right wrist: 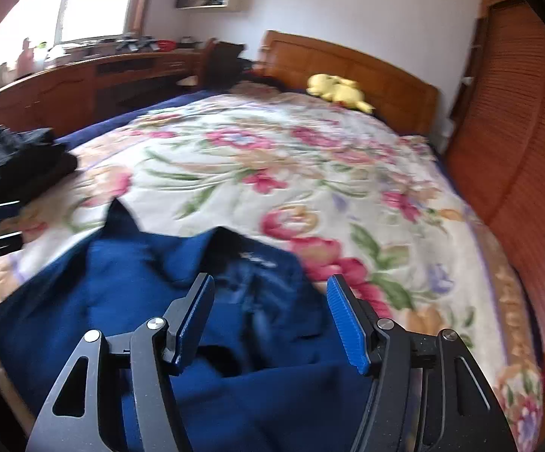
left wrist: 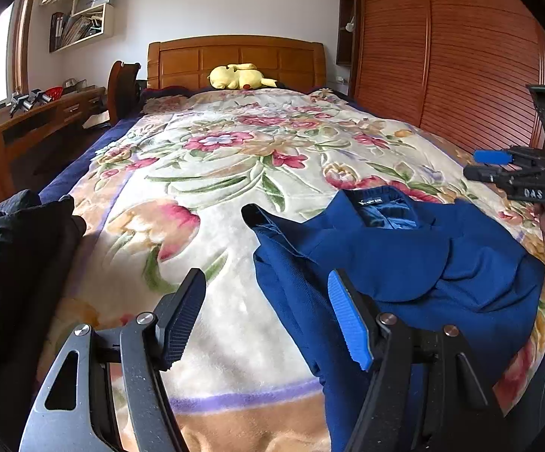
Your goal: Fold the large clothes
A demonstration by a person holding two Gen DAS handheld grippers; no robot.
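The jacket (left wrist: pixel 404 256) under my fingers is deep royal blue, its lining a shinier blue with a small dark label. It lies on a cream blanket (left wrist: pixel 216 188) printed with pink and red flowers, green leaves and a lilac border stripe. To my left sits a black garment (left wrist: pixel 12 248). My fingers (left wrist: pixel 347 320) wear bright blue ribbed pads on black. A yellow plush toy (left wrist: pixel 240 76) rests against the orange-brown wooden headboard (left wrist: pixel 234 52)

One blue jacket (left wrist: pixel 404 260), one yellow plush toy (left wrist: pixel 238 76)
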